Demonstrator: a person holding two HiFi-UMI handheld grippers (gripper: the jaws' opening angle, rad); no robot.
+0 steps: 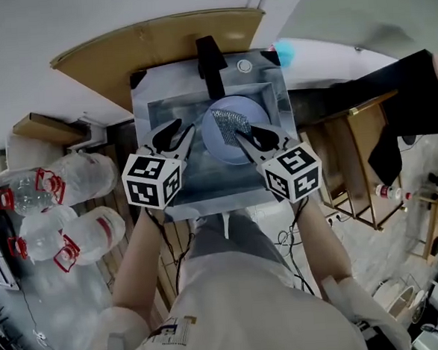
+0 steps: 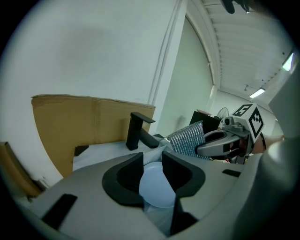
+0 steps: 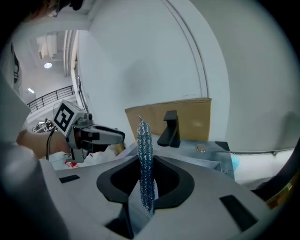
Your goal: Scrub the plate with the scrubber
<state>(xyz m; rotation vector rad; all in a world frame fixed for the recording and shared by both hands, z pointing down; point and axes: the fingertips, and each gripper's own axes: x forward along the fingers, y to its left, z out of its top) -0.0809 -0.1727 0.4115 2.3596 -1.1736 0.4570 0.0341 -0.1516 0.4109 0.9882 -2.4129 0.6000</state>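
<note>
A pale blue plate (image 1: 254, 116) lies in the steel sink (image 1: 151, 112), below the black faucet (image 1: 210, 65). My right gripper (image 1: 240, 137) is shut on a silvery mesh scrubber (image 1: 229, 122), which hangs over the plate's middle. In the right gripper view the scrubber (image 3: 145, 154) stands upright, pinched between the jaws of that gripper (image 3: 146, 161). My left gripper (image 1: 182, 136) is open by the plate's left rim. In the left gripper view the plate (image 2: 158, 188) shows through the gap of the left gripper (image 2: 153, 161), with nothing pressed between its pads. The scrubber (image 2: 189, 138) shows to its right.
A brown cardboard panel (image 1: 157, 39) stands behind the sink against the white wall. Large clear water bottles (image 1: 71, 218) with red handles lie on the floor at the left. A wooden frame (image 1: 353, 161) stands to the right of the sink.
</note>
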